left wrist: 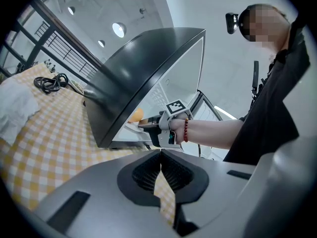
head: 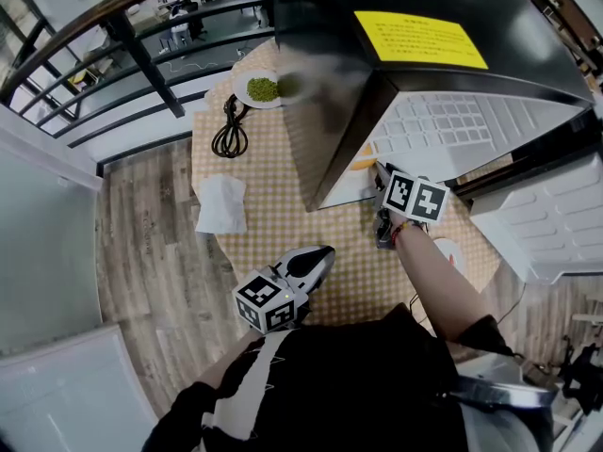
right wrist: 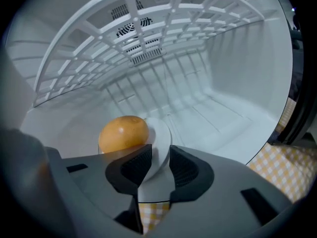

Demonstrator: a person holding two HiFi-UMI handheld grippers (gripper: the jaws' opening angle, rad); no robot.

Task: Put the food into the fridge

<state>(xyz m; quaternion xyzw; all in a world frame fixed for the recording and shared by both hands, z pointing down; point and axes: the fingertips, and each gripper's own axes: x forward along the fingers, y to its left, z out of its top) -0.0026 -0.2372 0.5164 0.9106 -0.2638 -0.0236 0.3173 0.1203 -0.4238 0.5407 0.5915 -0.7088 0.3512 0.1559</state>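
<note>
black top (head: 377,384), red bead bracelet (left wrist: 186,131) on wrist

Inside the fridge (head: 528,26): bare white floor to the right and rear, blocked at front left by the orange (right wrist: 124,133) on its white plate (right wrist: 161,140). Capped overhead by the wire shelf (right wrist: 148,43). Flanked on the right by the open door (head: 556,224). On the table (head: 283,224): open checkered cloth around the left gripper (head: 322,252), hemmed farther off by a napkin (head: 221,205), a black cable (head: 229,132) and a dish of green food (head: 261,89).
</note>
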